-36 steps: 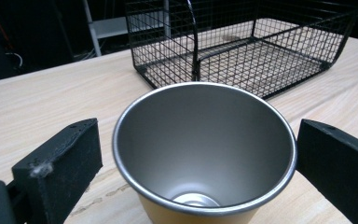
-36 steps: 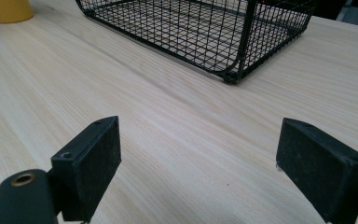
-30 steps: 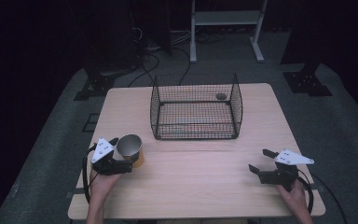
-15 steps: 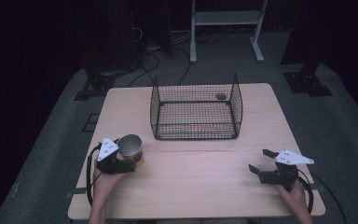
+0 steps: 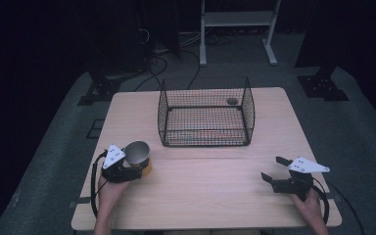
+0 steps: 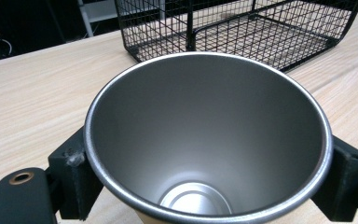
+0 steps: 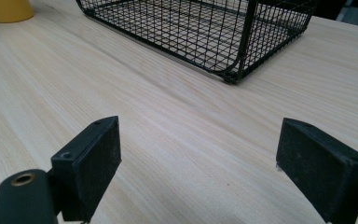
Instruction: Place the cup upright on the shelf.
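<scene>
While the person's left forearm comes in from the bottom edge of the high view, the left hand grips the left tongs near the front left part of the wooden table, and those tongs are closed around a steel cup. In the left gripper view the two black jaws press against opposite sides of the cup's wall just under its rim, and the cup stands upright with its mouth open toward the camera; its inside is bare brushed metal with a round base visible at the bottom. Its lower outside looks yellow-orange in the high view.

At the front right of the table, the right hand holds the right tongs low over the wood, pointing toward the left and slightly away from the person. Their jaws stand wide apart with nothing between them, and the right gripper view shows only bare wood grain in the gap.

A black wire basket sits at the middle of the table's far half, well apart from both tongs. A small dark round thing lies inside it near the far right corner, too small to identify.

No writing, brand or label can be read on the cup, the tongs or the basket.
</scene>
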### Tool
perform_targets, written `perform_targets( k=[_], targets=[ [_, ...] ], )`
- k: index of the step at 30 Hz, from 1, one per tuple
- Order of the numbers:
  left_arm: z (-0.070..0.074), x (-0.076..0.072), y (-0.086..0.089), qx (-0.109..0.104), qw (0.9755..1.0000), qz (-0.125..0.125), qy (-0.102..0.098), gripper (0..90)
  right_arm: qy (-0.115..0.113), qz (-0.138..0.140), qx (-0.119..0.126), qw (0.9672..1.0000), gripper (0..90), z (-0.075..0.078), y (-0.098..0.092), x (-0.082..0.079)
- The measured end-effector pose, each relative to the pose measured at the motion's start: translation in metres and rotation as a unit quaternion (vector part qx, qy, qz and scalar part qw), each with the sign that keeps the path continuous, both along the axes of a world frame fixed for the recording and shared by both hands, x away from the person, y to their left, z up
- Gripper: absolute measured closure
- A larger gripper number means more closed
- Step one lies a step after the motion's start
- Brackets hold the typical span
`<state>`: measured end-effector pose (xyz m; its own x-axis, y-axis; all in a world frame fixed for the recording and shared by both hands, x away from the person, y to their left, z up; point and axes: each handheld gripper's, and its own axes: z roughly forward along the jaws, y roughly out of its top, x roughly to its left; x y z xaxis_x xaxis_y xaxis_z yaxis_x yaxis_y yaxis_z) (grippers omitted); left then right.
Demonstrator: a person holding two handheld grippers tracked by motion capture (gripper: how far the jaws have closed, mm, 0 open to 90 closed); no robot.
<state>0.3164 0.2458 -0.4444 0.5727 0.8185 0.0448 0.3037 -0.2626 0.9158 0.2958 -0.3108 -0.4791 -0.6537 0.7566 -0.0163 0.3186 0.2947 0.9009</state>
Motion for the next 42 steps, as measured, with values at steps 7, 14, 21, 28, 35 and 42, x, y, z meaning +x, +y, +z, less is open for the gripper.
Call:
perform_targets(
  k=[7, 14, 21, 28, 35, 42],
  targets=[
    [0.003, -0.003, -0.003, -0.007, 0.9999, -0.008, -0.011, 13.2, 0.0, 0.0, -0.001, 1.0, 12.8, 0.0, 0.0, 0.0],
    [0.008, -0.006, -0.009, -0.028, 0.9991, -0.02, -0.026, 13.3, 0.001, 0.003, 0.0, 1.0, 12.9, 0.0, 0.0, 0.0],
    [0.011, -0.007, -0.019, -0.037, 0.998, -0.039, -0.032, 13.3, 0.002, 0.002, -0.002, 1.0, 12.9, 0.0, 0.001, 0.0],
    [0.023, -0.009, -0.028, -0.04, 0.9966, -0.057, -0.044, 13.3, 0.002, 0.001, -0.006, 1.0, 12.9, 0.0, 0.001, 0.001],
    [0.035, -0.01, -0.039, -0.049, 0.9942, -0.082, -0.05, 13.3, 0.004, -0.001, -0.007, 1.0, 12.9, 0.0, 0.002, 0.001],
    [0.046, -0.007, -0.062, -0.043, 0.9908, -0.118, -0.052, 13.3, 0.005, 0.0, -0.007, 1.0, 12.9, 0.0, 0.002, 0.001]
  ],
)
